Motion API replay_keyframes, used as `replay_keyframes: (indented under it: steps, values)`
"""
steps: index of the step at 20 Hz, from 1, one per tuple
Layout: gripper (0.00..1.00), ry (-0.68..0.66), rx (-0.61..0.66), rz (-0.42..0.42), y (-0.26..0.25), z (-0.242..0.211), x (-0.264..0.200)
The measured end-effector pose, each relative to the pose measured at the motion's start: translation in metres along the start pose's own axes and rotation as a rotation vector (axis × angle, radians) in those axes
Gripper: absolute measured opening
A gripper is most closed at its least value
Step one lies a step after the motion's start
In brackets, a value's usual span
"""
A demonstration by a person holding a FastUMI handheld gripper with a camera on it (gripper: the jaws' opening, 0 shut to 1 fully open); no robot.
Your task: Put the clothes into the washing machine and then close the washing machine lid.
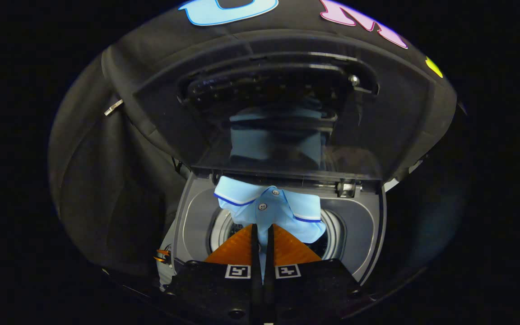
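Over the round drum mouth of the washing machine (194, 216), held: a light blue shirt (271, 212), pinched by the near-closed gripper (262, 230). Not yet dropped inside. Beyond, far side, lid (282, 104) raised upright, yet to be closed.

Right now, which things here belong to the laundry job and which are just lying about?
Job:
- light blue shirt, pinched between the gripper fingers, above the drum
- washing machine, drum opening
- lid, raised open

Lying about:
- small orange object beside the machine
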State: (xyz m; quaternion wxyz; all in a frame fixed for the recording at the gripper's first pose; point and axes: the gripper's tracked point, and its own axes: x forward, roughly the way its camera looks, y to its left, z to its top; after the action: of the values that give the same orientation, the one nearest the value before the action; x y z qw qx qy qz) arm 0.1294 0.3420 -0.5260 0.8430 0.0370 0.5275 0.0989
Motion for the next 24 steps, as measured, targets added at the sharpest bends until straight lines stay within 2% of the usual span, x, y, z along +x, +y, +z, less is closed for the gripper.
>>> replay_keyframes:
  steps: [10, 14, 16, 19, 24]
  values:
    - [0.06, 0.073, 0.036, -0.108, -0.030, -0.050, 0.065]
    - [0.05, 0.088, 0.061, -0.138, -0.037, -0.061, 0.080]
    - [0.07, 0.083, 0.046, -0.186, -0.048, -0.061, 0.082]
    - [0.28, 0.056, 0.043, -0.218, -0.051, -0.055, 0.081]
    - [0.61, 0.054, 0.040, -0.226, -0.052, -0.053, 0.078]
